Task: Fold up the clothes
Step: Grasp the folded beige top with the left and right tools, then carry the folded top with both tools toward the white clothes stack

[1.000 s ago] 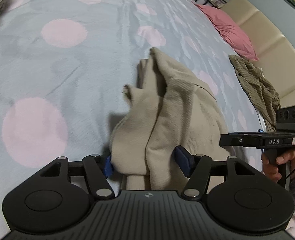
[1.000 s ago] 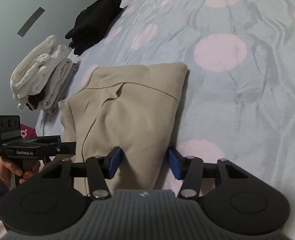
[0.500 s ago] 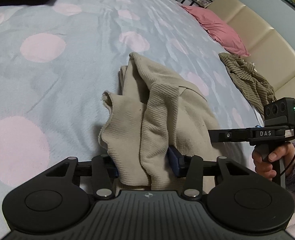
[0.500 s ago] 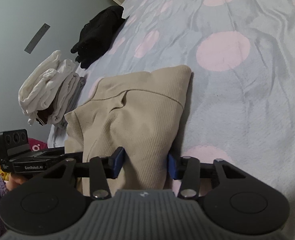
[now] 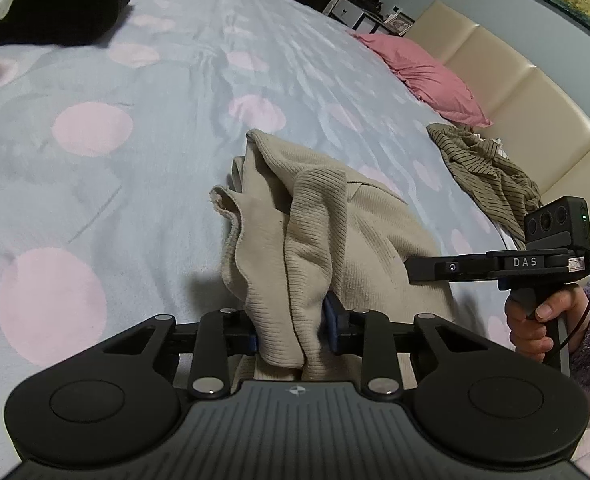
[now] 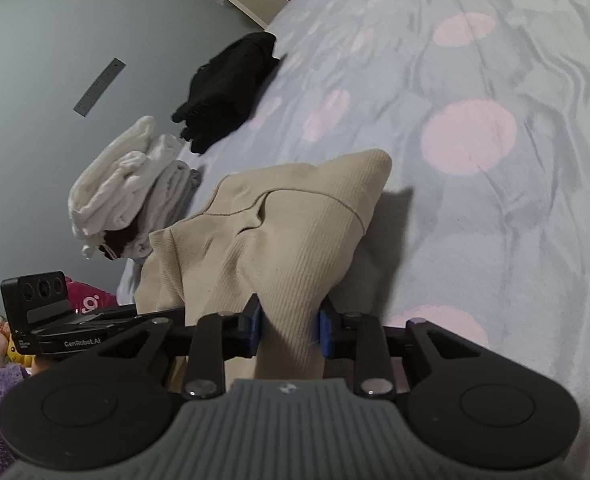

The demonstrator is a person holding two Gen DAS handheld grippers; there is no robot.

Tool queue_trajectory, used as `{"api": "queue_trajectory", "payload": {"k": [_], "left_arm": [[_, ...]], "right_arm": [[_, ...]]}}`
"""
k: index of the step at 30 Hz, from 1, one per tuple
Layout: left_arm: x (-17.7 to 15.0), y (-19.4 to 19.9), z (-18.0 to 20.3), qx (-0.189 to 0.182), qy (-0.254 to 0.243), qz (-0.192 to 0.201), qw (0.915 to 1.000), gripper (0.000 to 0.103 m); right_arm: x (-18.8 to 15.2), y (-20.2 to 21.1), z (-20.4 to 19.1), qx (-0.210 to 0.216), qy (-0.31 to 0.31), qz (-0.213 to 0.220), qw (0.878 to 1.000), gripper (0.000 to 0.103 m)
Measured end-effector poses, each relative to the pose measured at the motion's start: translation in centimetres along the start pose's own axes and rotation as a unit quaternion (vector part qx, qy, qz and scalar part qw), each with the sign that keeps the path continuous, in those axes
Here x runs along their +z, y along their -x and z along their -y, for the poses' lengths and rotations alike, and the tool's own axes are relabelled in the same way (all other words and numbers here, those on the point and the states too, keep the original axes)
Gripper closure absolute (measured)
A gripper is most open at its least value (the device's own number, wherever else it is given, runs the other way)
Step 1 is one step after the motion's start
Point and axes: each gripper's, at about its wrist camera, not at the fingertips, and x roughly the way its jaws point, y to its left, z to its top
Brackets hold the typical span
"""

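A beige ribbed garment [image 5: 335,232] lies bunched on the blue bedspread with pink dots [image 5: 95,184]. My left gripper [image 5: 293,332] holds its near left edge. The jaws are closing, and both blue pads press on gathered folds that rise off the bed. In the right wrist view the same garment [image 6: 287,232] peaks up from my right gripper [image 6: 289,326]. Its jaws are closing too, with a ridge of fabric pinched between the blue pads. A person's hand [image 5: 535,320] grips the right gripper's handle at the right edge of the left wrist view.
A pink pillow [image 5: 427,76] and a crumpled olive striped garment [image 5: 491,176] lie near the cream headboard [image 5: 527,96]. A black garment [image 6: 231,88] and a stack of folded white clothes [image 6: 127,184] sit along the bed's left side.
Both pairs of jaws have narrowed onto the beige fabric. The near edge of the garment has lifted and bunched higher, and the left gripper has risen a little.
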Motion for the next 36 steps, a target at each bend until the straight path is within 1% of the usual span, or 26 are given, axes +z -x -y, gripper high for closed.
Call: {"api": "queue_trajectory", "payload": {"k": [6,10,15,19,24,28,33,36], "left_arm": [[0.3,1.7,1.3,0.006,-0.004,0.021,0.9998,0.077],[0.8,2.9,2.3,0.023,-0.007,0.025,0.9994,0.077],[1.2,4.2,3.7,0.055,-0.011,0.027,0.9981,0.077],[1.3,5.7,4.5,0.065,-0.02,0.039,0.9969,0.077],[1.7,7.5,4.8,0.075,-0.03,0.052,0.9954,0.077],[2.6,9.8,5.0,0.079,-0.042,0.067,0.9937,0.077],[4.8,13.5,3.7,0.073,-0.022,0.09,0.993,0.077],[6.5,16.2,2.6,0.068,-0.009,0.108,0.9918,0.077]], "right_arm": [[0.4,0.9,-1.4,0.015,0.013,0.013,1.0,0.073],[0.7,1.1,-2.2,0.025,0.019,0.016,0.999,0.073],[1.0,1.5,-3.3,0.04,0.022,0.019,0.999,0.073],[1.5,1.7,-4.5,0.051,0.032,0.017,0.998,0.073],[2.7,1.6,-6.4,0.068,0.028,0.019,0.997,0.073],[4.2,1.4,-9.1,0.087,0.037,0.023,0.995,0.073],[6.8,1.0,-14.1,0.113,0.05,0.03,0.992,0.073],[8.7,0.0,-17.7,0.13,0.055,0.035,0.989,0.073]]}}
